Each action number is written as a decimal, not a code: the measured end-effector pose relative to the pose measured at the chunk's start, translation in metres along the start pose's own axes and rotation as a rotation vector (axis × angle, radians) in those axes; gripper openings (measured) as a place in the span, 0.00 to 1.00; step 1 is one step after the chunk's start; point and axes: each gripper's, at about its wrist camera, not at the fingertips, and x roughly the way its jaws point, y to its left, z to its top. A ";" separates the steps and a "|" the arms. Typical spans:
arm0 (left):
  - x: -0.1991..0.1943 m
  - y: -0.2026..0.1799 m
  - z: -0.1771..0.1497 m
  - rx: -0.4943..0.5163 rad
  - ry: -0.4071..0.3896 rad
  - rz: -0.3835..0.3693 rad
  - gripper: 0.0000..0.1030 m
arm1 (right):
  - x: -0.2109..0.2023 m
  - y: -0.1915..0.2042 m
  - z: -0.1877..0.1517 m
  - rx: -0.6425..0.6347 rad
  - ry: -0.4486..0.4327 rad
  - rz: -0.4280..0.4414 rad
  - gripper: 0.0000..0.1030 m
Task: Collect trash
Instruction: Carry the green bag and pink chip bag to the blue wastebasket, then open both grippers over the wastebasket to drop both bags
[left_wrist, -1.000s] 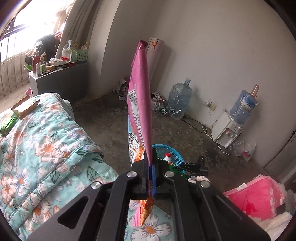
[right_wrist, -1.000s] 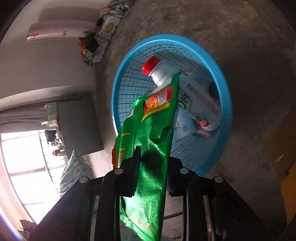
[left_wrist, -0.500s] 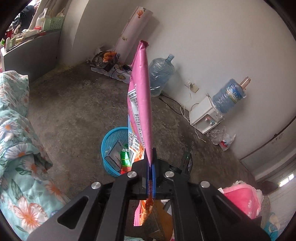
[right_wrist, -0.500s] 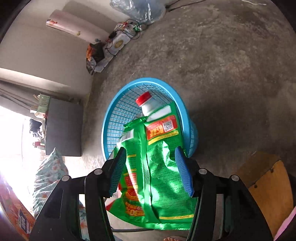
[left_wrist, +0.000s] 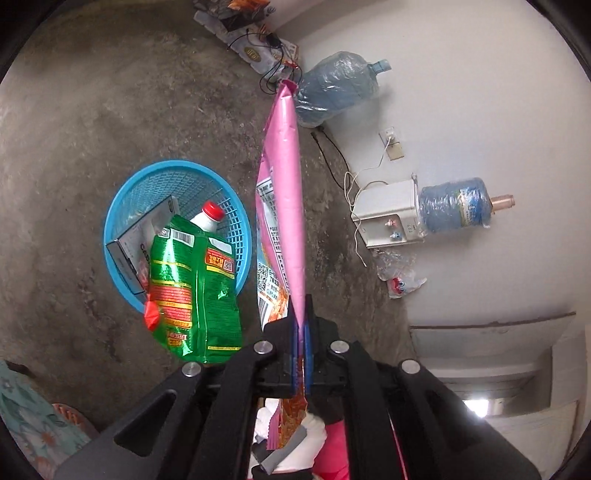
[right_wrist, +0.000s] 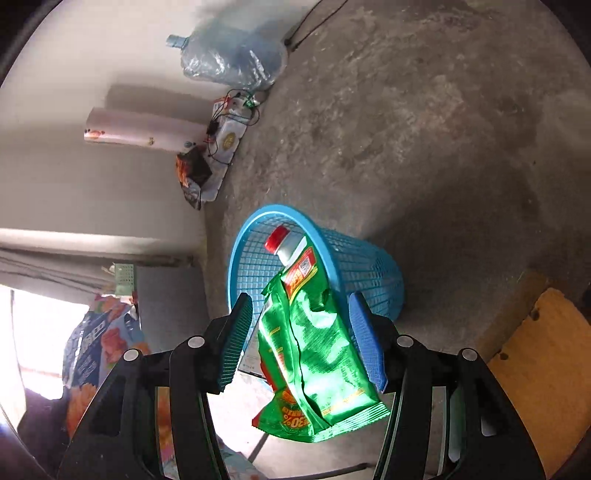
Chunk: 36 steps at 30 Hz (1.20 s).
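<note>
My left gripper (left_wrist: 301, 325) is shut on a tall pink snack bag (left_wrist: 284, 192), held upright to the right of the blue mesh basket (left_wrist: 122, 206) on the concrete floor. My right gripper (right_wrist: 301, 332) is open; the green snack bag (right_wrist: 314, 362) hangs loose between its blue pads, over the basket (right_wrist: 369, 273). In the left wrist view the green bag (left_wrist: 195, 288) lies over the basket's near rim. The basket holds a white bottle with a red cap (left_wrist: 208, 216) and a grey box (left_wrist: 142, 236).
A water jug (left_wrist: 336, 88) and a water dispenser (left_wrist: 391, 214) stand by the white wall, with cables and a power strip (left_wrist: 255, 51). A crumpled plastic bag (left_wrist: 400, 278) lies near the dispenser. A wooden stool (right_wrist: 535, 362) is at the right. Floral bedding (left_wrist: 26, 413) is at lower left.
My right gripper has opened and released the green bag, which now drops over the basket. My left gripper has swung from above the bed to beside the basket, still holding the pink bag.
</note>
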 end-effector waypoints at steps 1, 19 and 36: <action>0.016 0.011 0.006 -0.037 0.025 0.042 0.12 | 0.000 -0.006 0.002 0.022 0.000 0.001 0.51; -0.048 0.031 0.006 -0.083 -0.003 0.211 0.54 | -0.010 -0.050 -0.030 0.349 -0.010 0.122 0.51; -0.252 0.048 -0.138 0.088 -0.192 0.070 0.61 | -0.026 -0.026 -0.086 0.302 0.052 0.142 0.50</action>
